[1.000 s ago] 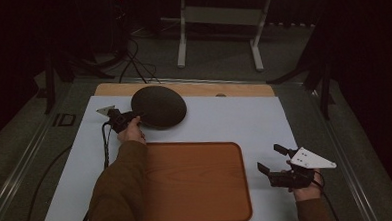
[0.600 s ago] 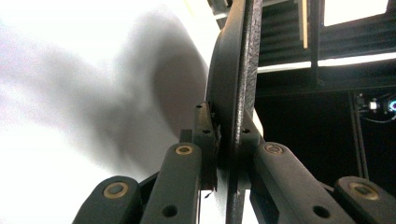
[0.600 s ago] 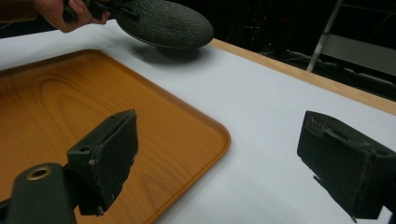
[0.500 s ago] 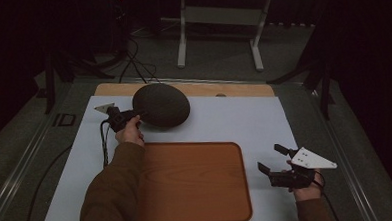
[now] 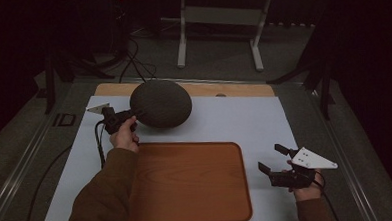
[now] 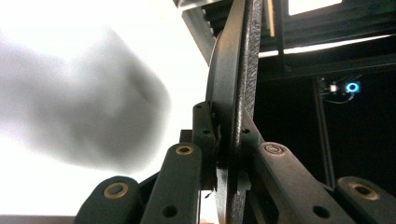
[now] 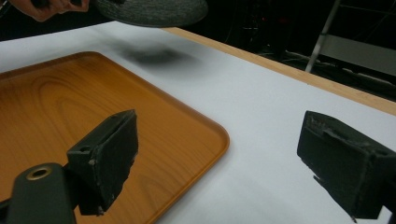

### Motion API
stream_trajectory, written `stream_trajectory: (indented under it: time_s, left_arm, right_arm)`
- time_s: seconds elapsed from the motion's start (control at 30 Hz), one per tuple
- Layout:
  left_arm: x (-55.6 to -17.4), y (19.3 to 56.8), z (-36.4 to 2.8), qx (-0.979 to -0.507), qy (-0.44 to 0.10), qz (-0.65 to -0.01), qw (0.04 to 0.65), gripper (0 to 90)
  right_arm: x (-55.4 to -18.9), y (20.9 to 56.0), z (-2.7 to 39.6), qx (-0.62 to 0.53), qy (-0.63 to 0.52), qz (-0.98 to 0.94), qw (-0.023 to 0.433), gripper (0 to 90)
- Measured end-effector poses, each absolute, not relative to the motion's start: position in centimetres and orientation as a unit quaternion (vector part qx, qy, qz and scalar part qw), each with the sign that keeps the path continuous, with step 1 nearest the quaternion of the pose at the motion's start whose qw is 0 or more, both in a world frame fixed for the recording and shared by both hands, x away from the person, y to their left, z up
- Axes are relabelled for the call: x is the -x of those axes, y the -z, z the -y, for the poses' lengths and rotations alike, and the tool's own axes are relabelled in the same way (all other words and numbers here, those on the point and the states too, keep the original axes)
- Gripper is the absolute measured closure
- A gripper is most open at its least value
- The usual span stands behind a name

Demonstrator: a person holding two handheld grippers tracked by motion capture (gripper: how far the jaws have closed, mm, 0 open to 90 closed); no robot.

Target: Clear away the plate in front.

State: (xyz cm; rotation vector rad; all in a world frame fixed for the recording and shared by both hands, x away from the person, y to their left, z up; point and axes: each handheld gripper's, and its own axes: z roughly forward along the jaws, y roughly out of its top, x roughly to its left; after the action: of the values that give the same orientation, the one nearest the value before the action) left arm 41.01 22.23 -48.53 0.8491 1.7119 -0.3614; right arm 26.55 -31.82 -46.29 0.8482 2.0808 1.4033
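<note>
1. In the high view, toward the upper left of the frame, the left gripper (image 5: pixel 134 114) is holding a dark round plate (image 5: pixel 160 104) by its left edge, lifted above the white table (image 5: pixel 244 123).
2. The left gripper view is showing that plate (image 6: pixel 238 70) edge-on, running up the middle of the frame, with the two black jaws pressing against it from both sides, so this tool is clamping the plate's rim.
3. The person's left hand (image 5: pixel 124 138) is wrapping around the gripper's handle, the brown sleeve (image 5: pixel 105 194) reaching in from the bottom left of the frame.
4. A wooden tray (image 5: pixel 187 183) is lying flat in the lower middle of the high view, below the plate and apart from it.
5. The right gripper (image 5: pixel 276 163) is sitting at the lower right of the frame, just beside the tray's right edge, its jaws standing wide apart and gripping nothing.
6. In the right gripper view, the tray's rounded corner (image 7: pixel 205 128) is showing between the spread jaws, and the plate (image 7: pixel 154 10) is hanging at the top left of the frame, casting a shadow (image 7: pixel 152 55) on the table.
</note>
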Motion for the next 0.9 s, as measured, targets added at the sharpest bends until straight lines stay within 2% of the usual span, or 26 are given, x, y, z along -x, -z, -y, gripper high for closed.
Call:
stream_trajectory:
  time_s: [0.43,0.9]
  left_arm:
    - [-39.0,47.5,-22.2,-0.401,0.162,-0.699,0.569,85.4]
    - [-36.4,48.5,-22.5,-0.401,0.183,-0.693,0.571,85.3]
  right_arm:
    - [-26.6,46.3,31.8,-0.312,-0.514,-0.761,0.243,12.3]
    - [-26.6,46.3,31.7,-0.311,-0.512,-0.763,0.243,12.3]
